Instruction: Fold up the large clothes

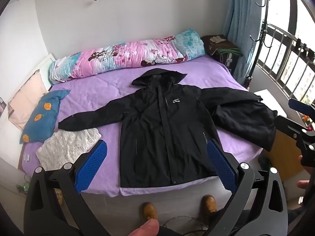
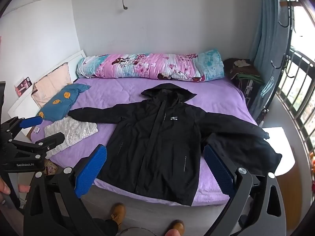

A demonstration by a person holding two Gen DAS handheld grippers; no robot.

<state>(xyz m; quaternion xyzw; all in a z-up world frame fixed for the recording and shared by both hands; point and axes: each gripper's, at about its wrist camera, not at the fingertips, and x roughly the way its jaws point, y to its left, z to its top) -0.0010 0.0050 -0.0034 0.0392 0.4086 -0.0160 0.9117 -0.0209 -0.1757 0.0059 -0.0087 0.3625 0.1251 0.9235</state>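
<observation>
A black hooded jacket [image 1: 163,125] [image 2: 157,137] lies flat and front up on the purple bed [image 1: 98,90] [image 2: 122,90], hood toward the wall and sleeves spread. Its right sleeve rests over a second black garment [image 1: 248,123] [image 2: 250,153] that hangs off the bed's right edge. My left gripper [image 1: 157,143] hovers open above the jacket's hem, nothing between its blue pads [image 1: 91,169]. My right gripper [image 2: 154,147] is open too, above the near bed edge, its pads [image 2: 219,171] empty. Each gripper also shows at the side of the other's view [image 1: 283,111] [image 2: 51,128].
A rolled floral quilt [image 1: 128,57] [image 2: 151,66] lies along the wall. A blue pillow [image 1: 43,114], a pink pillow [image 1: 25,100] and a white lace cloth [image 1: 67,147] occupy the bed's left side. A loaded suitcase [image 2: 244,72], a curtain and a window railing stand on the right. Brown boots [image 1: 208,204] stand by the bed.
</observation>
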